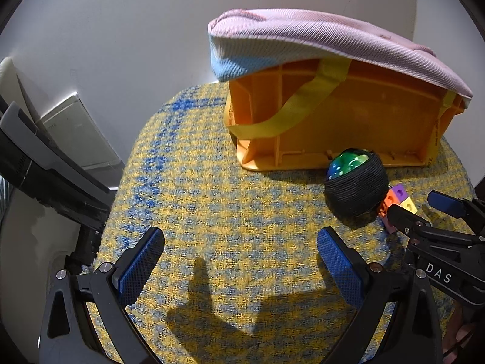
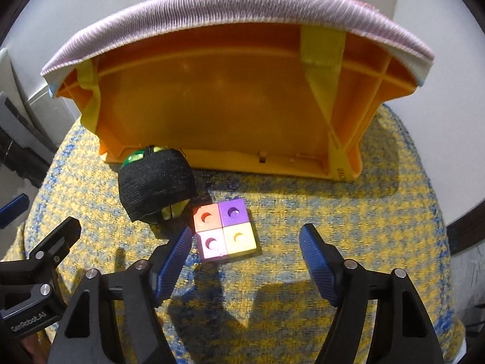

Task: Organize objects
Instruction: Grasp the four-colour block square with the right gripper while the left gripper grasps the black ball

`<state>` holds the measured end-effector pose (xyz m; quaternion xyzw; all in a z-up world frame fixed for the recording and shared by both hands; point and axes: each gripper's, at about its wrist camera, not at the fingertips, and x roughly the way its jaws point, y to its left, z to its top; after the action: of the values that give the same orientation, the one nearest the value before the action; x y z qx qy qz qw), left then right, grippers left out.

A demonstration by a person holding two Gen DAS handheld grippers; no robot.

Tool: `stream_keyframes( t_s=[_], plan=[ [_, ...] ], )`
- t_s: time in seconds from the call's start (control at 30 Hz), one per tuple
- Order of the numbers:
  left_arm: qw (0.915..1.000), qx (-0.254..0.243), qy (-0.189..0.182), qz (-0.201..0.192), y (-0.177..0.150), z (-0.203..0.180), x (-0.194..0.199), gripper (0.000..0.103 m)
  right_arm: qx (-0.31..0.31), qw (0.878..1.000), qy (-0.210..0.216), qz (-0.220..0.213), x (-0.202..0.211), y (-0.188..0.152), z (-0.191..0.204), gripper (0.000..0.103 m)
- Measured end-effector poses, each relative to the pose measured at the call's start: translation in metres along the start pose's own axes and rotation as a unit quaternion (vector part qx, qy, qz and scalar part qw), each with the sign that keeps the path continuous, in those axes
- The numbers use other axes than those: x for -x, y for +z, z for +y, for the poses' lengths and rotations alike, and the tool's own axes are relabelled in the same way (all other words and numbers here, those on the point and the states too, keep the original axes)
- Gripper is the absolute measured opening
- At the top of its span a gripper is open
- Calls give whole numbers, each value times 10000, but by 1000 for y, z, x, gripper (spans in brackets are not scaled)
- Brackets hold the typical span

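Note:
An orange plastic bin (image 2: 218,103) lies on its side with its opening toward me, a pink cushion (image 2: 230,9) on top. A black-wrapped ball with a green cap (image 2: 156,186) rests in front of its lip; it also shows in the left wrist view (image 1: 356,182). A block of four joined cubes, orange, purple, pink and yellow (image 2: 225,232), lies on the cloth beside the ball. My right gripper (image 2: 245,241) is open, its fingers on either side of the block, apart from it. My left gripper (image 1: 241,244) is open and empty over bare cloth, left of the ball.
The yellow-and-blue woven cloth (image 1: 212,200) covers a rounded table. A white wall stands behind. Dark equipment (image 1: 45,170) sits off the table's left edge. The bin (image 1: 333,118) has yellow straps across it. The right gripper's fingers (image 1: 445,203) show at the left wrist view's right edge.

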<state>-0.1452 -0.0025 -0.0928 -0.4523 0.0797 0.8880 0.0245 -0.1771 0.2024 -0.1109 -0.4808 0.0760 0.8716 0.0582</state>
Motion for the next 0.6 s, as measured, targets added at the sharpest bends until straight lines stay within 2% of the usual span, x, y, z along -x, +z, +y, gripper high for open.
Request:
stream_keyframes(
  t_s=[0.17, 0.23, 0.3, 0.6],
  plan=[
    [9999, 80, -22, 119, -2, 3, -9, 103, 10, 9999, 50, 122, -12, -1, 3, 68],
    [9998, 103, -24, 167, -2, 4, -12, 103, 15, 9998, 111, 183, -16, -1, 4, 58],
    [9997, 128, -28, 197, -2, 4, -14, 103, 29, 9996, 174, 213, -18, -2, 5, 43],
    [10000, -27, -87, 34, 3, -11, -6, 103, -86, 9999, 79, 75, -4, -9, -11, 42]
  ],
)
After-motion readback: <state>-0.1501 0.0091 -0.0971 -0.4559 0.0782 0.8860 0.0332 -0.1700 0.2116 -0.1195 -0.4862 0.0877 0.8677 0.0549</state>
